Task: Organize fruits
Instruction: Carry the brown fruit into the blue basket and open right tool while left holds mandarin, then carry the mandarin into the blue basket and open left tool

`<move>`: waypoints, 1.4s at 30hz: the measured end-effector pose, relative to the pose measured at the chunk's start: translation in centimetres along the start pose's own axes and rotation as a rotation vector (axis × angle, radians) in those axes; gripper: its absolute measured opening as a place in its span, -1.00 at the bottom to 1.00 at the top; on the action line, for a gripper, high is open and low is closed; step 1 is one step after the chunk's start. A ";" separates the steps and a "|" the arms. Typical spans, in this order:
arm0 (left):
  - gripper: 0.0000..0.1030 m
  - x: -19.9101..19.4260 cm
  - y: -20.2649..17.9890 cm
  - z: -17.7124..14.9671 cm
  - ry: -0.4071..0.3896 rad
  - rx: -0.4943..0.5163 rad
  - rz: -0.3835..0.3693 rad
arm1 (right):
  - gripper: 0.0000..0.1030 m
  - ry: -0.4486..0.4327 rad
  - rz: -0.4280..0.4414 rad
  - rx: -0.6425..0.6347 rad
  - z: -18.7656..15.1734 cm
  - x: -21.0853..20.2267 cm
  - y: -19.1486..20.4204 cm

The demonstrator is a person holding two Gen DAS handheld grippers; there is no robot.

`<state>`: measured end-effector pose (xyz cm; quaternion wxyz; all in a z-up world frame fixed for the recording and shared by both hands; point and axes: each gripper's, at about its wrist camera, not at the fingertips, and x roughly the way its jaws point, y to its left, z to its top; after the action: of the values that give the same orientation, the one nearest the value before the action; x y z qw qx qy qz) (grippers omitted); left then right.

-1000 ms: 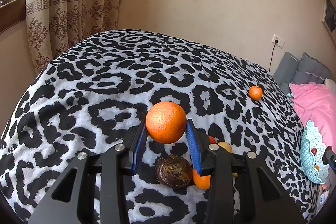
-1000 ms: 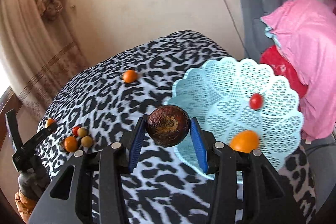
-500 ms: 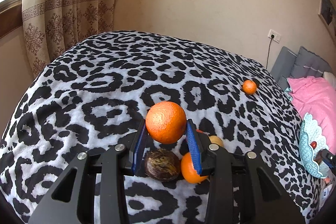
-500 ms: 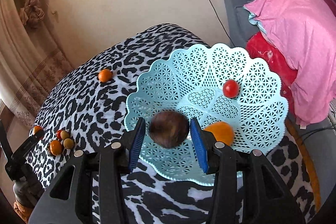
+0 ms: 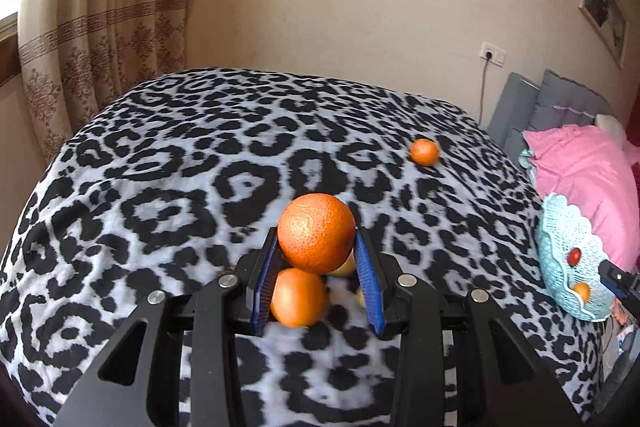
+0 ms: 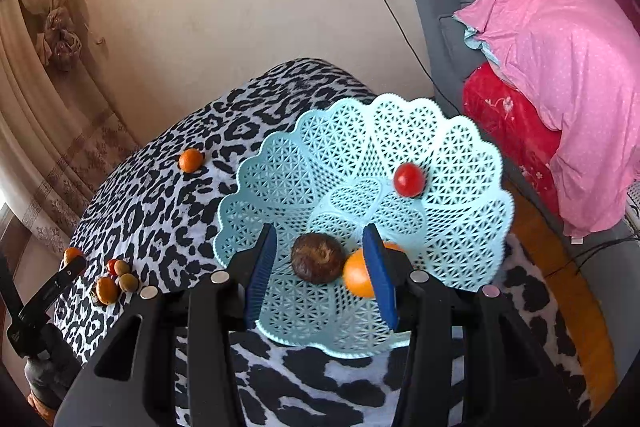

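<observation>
On the left, the left gripper [image 5: 316, 269] has its jaws closed on a large orange [image 5: 316, 233], held clear above the leopard-print bed cover [image 5: 160, 187]. Directly beneath it lie another orange [image 5: 298, 297] and a couple of small yellowish fruits, partly hidden by the jaws. Further right on the cover, well apart, sits a lone mandarin [image 5: 425, 151].

At the far right edge stands the light blue lattice basket [image 6: 460, 155], the place where the fruit is being gathered. The right gripper [image 6: 320, 269] hovers over it with jaws spread wide and holding nothing; a dark brown wrinkled fruit [image 6: 318, 258], probably a passion fruit, lies in the basket between them, touching neither. Beside it rests an orange fruit [image 6: 356, 277], and higher up the basket wall a red cherry tomato [image 6: 409, 179].

The held orange's destination lies well off to the left gripper's right, so that carry looks like the next step, while the right gripper is nearer the basket and free.
</observation>
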<state>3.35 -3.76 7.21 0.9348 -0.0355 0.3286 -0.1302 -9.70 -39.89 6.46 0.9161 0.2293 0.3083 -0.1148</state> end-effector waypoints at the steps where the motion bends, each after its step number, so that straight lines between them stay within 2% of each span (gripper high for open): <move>1: -0.27 -0.1 -0.6 0.0 0.001 0.010 -0.008 | -0.10 -0.005 -0.001 0.001 0.1 -0.1 -0.2; 14: -0.27 0.2 -10.2 -0.2 0.041 0.152 -0.151 | -0.10 -0.129 -0.096 -0.046 1.1 -1.0 -1.7; 26: -0.27 0.5 -20.0 -0.6 0.030 0.326 -0.246 | -0.10 -0.183 -0.111 -0.007 0.8 -0.5 -3.1; 30: -0.27 1.0 -21.9 -0.8 0.041 0.348 -0.278 | -0.10 -0.201 -0.134 -0.005 0.8 -0.3 -3.4; 42: -0.26 3.4 -25.2 -1.1 0.099 0.374 -0.330 | -0.10 -0.200 -0.127 0.014 0.9 -0.3 -3.8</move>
<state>-0.36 -28.94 8.13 0.8740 0.0911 0.3338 -0.3412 -10.80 -43.55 5.93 0.9315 0.2029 0.2287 -0.1970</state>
